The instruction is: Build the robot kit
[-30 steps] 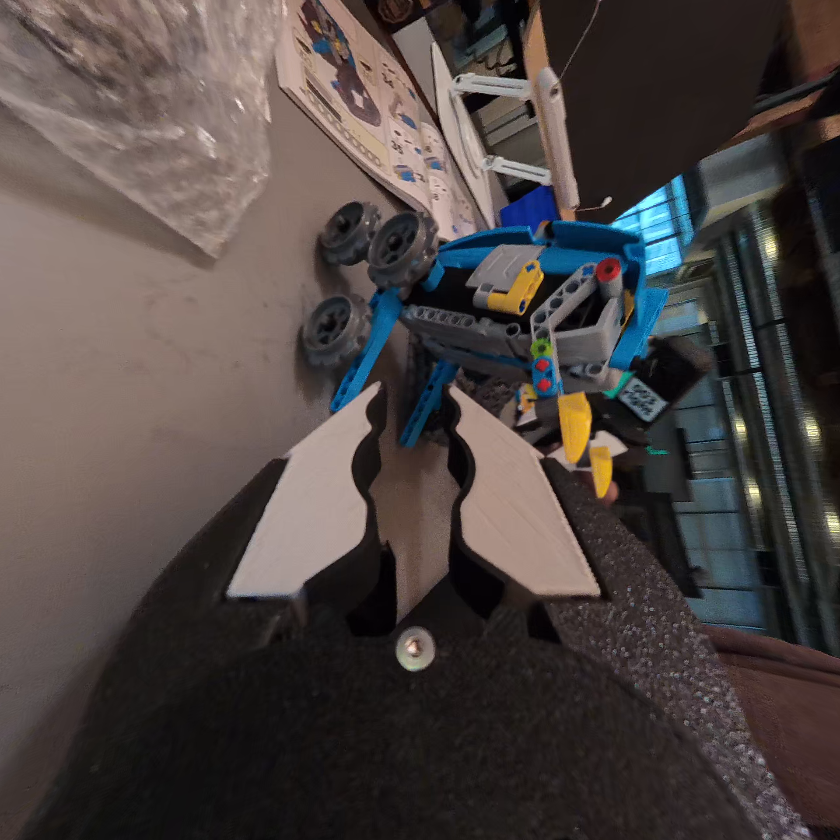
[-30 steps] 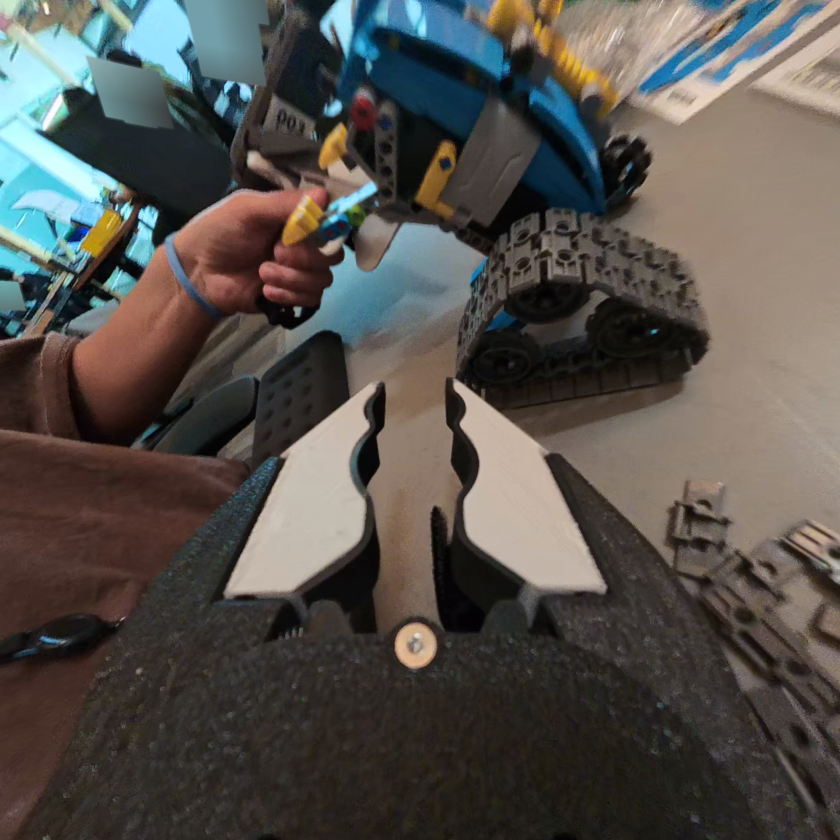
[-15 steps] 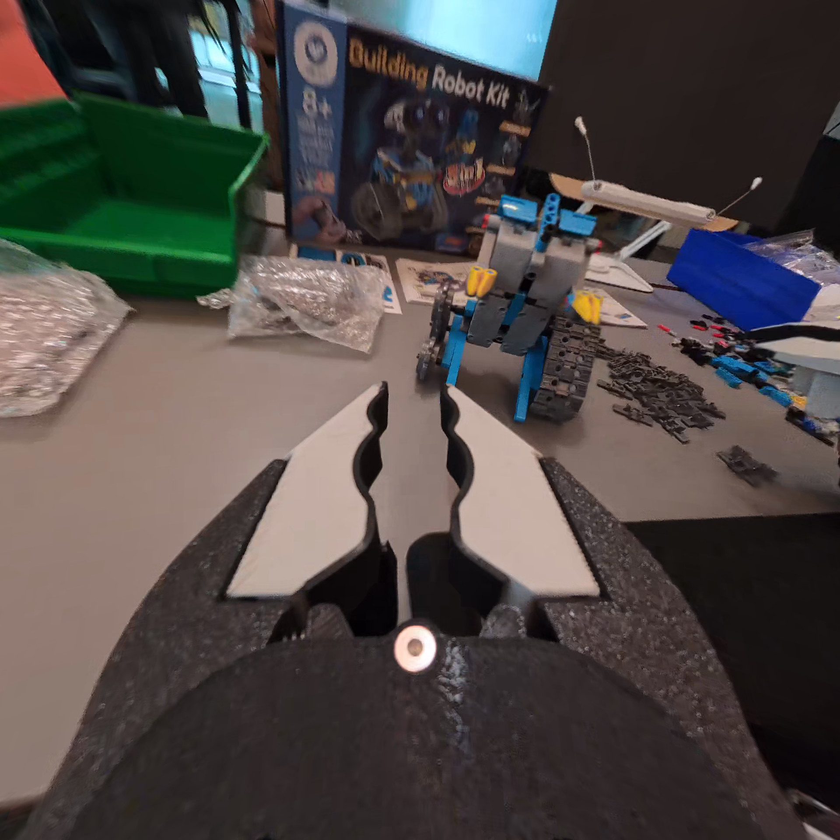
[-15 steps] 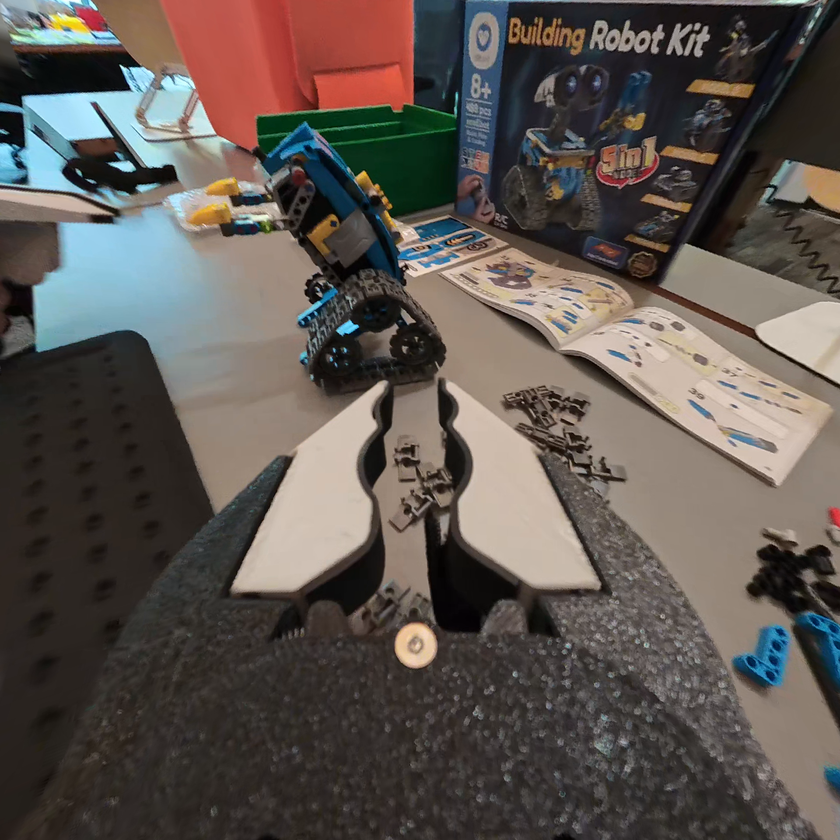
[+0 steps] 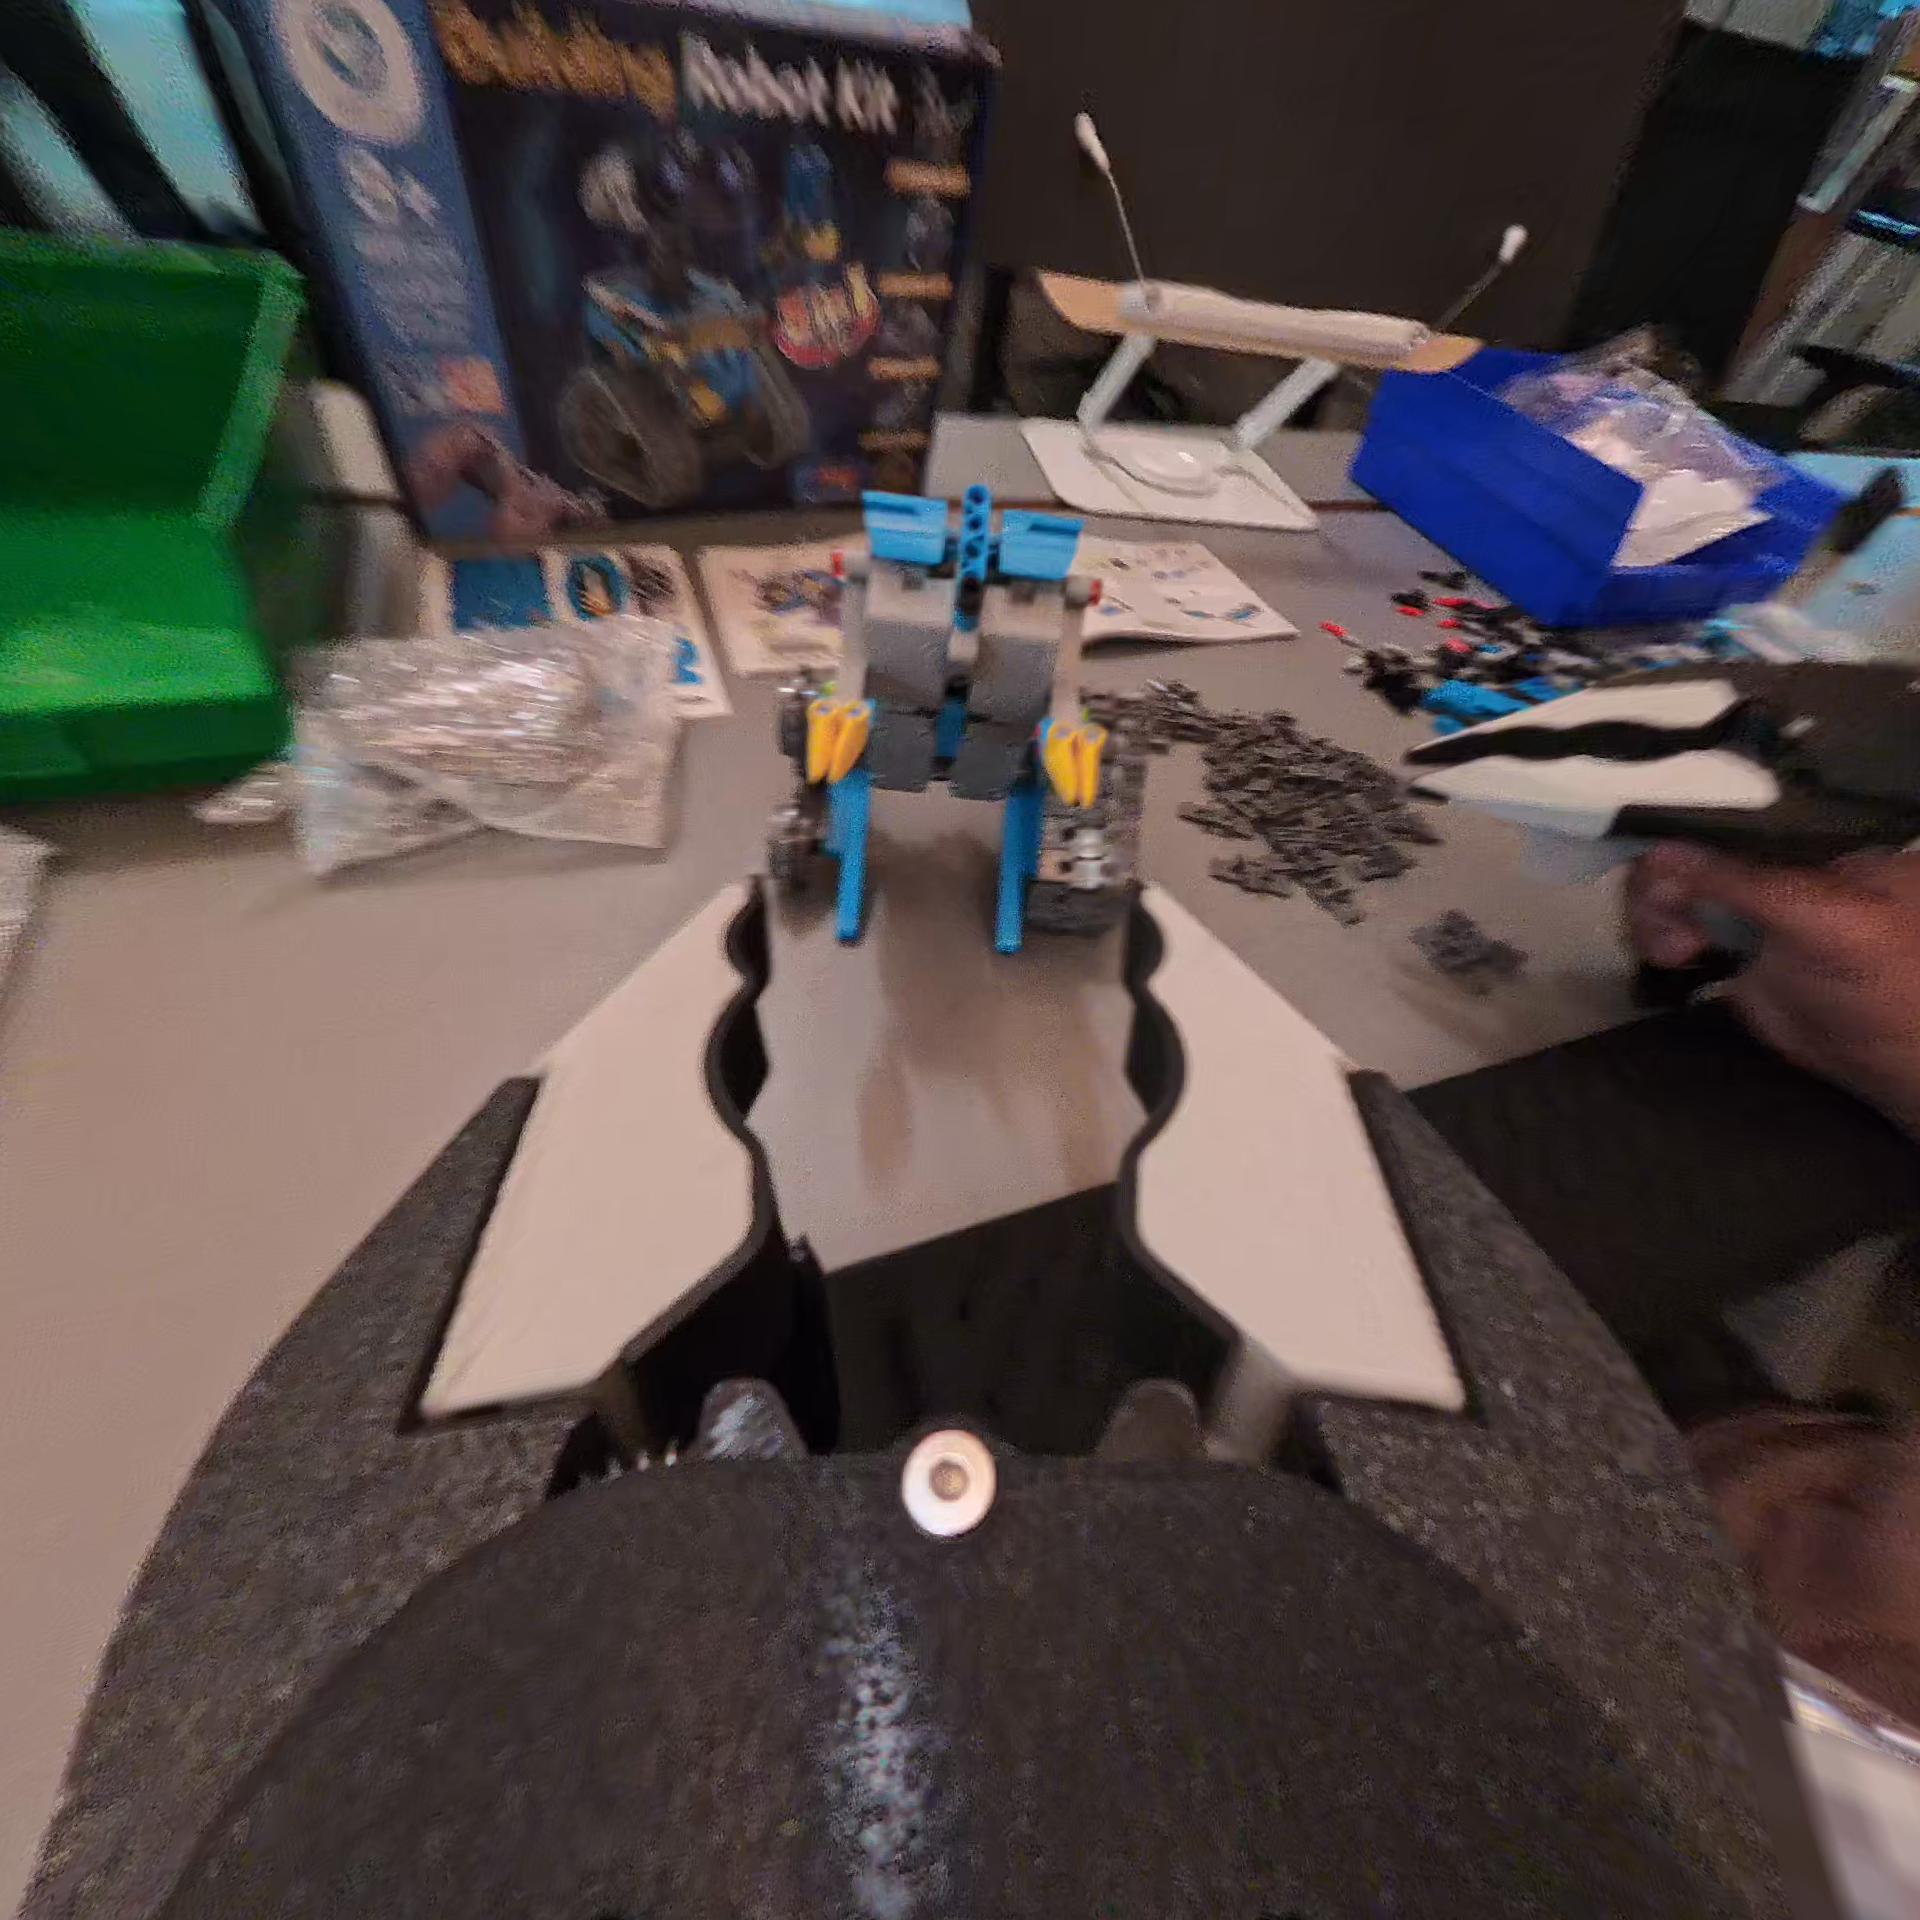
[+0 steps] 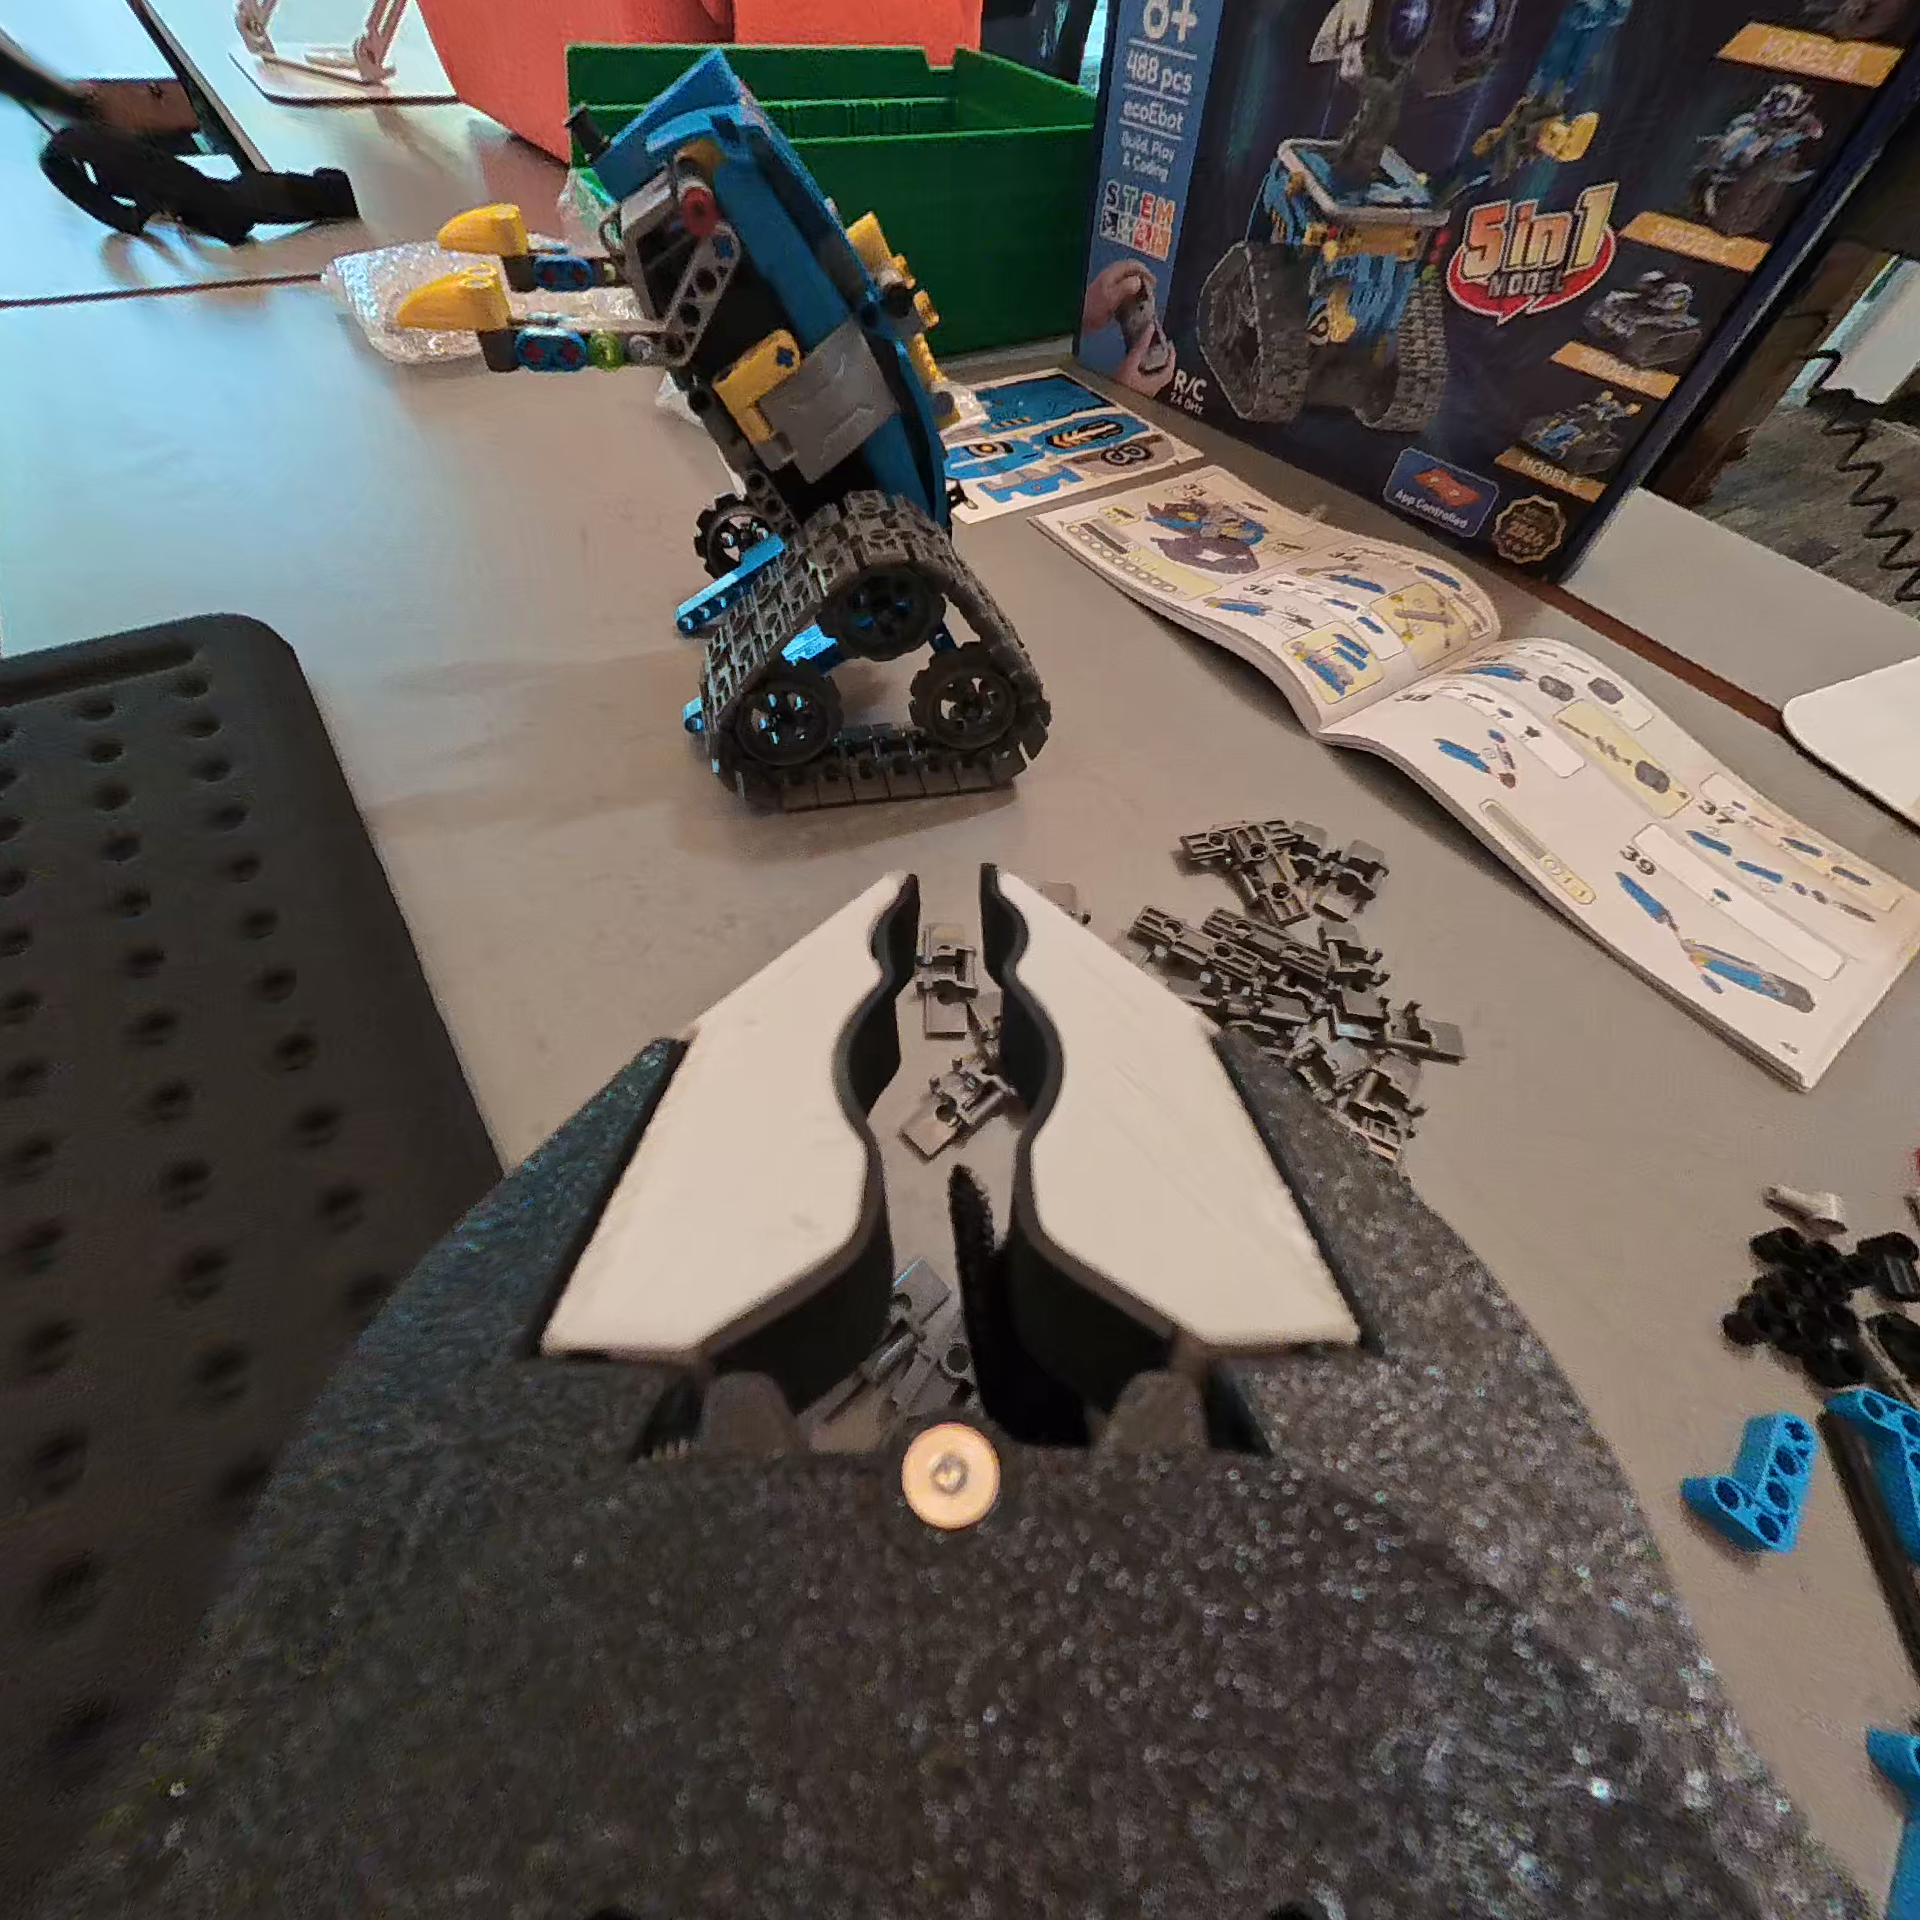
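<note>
Since half a second ago the left tool [image 5: 945, 914] has spread wide and empty facing the blue-and-grey tracked brick robot [image 5: 956, 717] at mid-frame, while the right tool [image 6: 951, 914], nearly pinched and holding nothing, hovers over small grey plastic track links [image 6: 1288, 977] on the counter [image 6: 499, 540], so square each one before squeezing.

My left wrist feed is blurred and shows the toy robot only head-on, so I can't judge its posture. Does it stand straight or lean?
Observer: In the right wrist view, the toy robot leans forward, toward its two yellow-tipped arms.
Operator: What carries it on that side?
Observer: A grey track looped round three black wheels.
Operator: And what is under the right gripper?
Observer: The right gripper hangs over loose grey track links. Its fingers are a narrow gap apart, with nothing gripped.
</note>
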